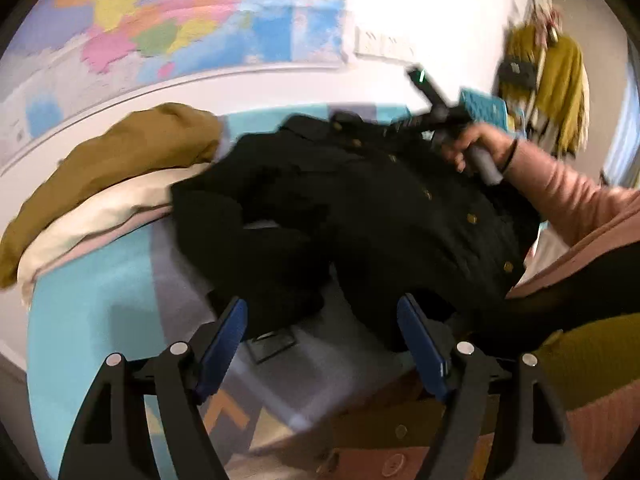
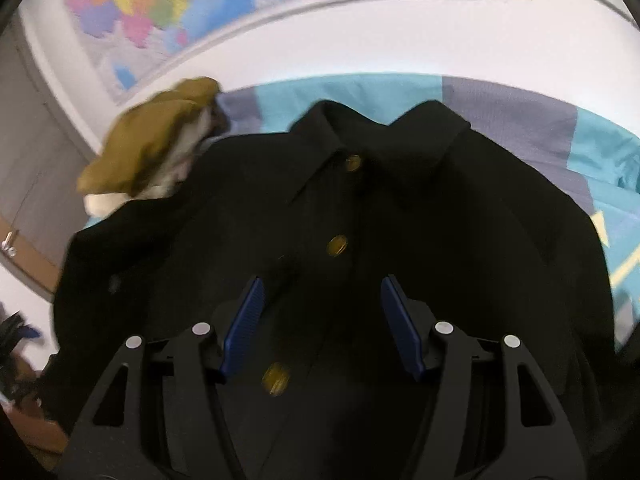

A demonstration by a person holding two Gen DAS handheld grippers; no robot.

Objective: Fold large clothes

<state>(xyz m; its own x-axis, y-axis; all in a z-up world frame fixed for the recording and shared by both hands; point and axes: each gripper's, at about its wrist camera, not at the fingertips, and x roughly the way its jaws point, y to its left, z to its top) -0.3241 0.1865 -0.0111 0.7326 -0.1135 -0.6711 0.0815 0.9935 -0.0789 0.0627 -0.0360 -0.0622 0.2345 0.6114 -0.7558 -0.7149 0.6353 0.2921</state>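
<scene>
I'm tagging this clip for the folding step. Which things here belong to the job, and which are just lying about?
In the job:
black button-front jacket
left gripper, open
right gripper, open above the jacket

Lying about:
pile of folded olive and cream clothes
wall map
yellow garments hanging on a rack
blue and grey bedcover

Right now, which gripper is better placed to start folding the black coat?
Probably the left gripper: it sits open at the coat's crumpled sleeve side, where folding could begin. The right gripper hangs open over the buttoned middle, away from any edge.
</scene>
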